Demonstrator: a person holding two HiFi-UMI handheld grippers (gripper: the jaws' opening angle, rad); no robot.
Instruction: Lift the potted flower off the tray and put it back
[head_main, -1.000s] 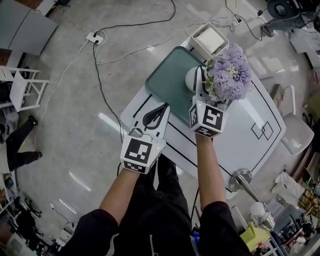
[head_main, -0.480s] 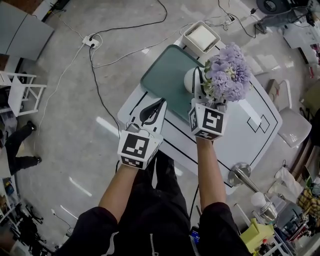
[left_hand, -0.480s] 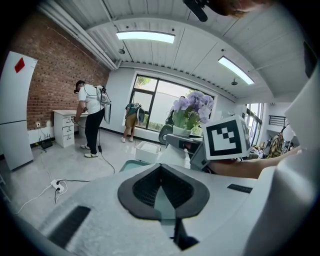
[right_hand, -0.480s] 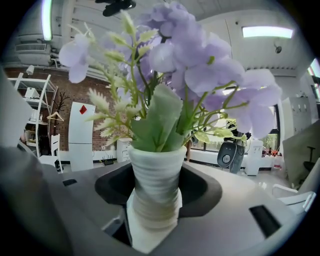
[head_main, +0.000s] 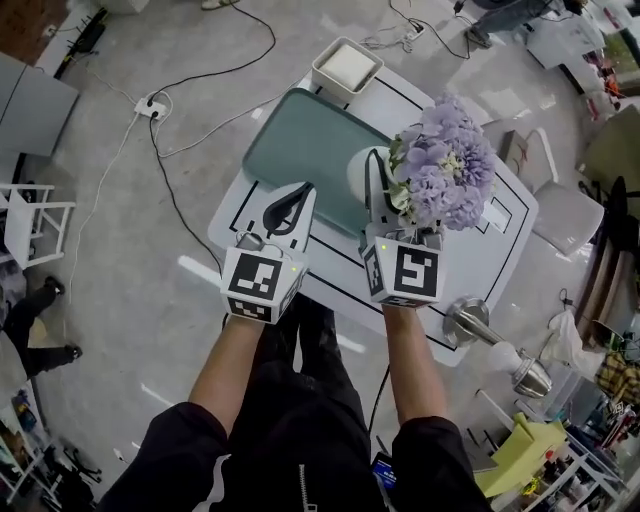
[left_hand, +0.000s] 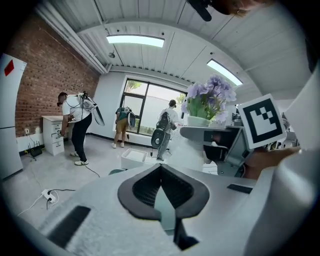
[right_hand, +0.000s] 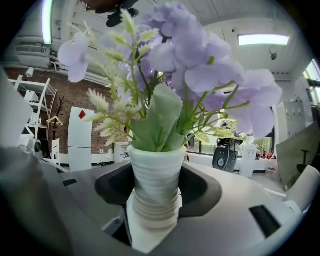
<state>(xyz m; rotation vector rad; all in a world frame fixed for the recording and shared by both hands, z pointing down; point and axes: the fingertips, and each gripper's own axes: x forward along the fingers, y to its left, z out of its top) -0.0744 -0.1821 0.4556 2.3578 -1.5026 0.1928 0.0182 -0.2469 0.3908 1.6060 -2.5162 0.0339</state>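
Observation:
My right gripper (head_main: 390, 178) is shut on the white ribbed pot (right_hand: 155, 187) of the purple flower (head_main: 440, 172), its dark pads pressing on both sides of the pot. The pot hangs in the air above the near right part of the teal tray (head_main: 295, 150), which lies on the white table (head_main: 495, 240). Blossoms and leaves (right_hand: 190, 65) fill the right gripper view. My left gripper (head_main: 303, 190) is shut with nothing in it, hovering over the tray's near edge, to the left of the pot. Its pads (left_hand: 150, 187) meet at the tip.
A white square box (head_main: 347, 65) stands at the table's far end beyond the tray. Cables and a power strip (head_main: 150, 103) lie on the floor to the left. A metal stand (head_main: 478, 325) and a chair (head_main: 565, 215) are at the right. Several people (left_hand: 75, 125) stand far off.
My right gripper has risen with the potted flower, which now stands higher over the tray. The left gripper has also come up a little, still shut.

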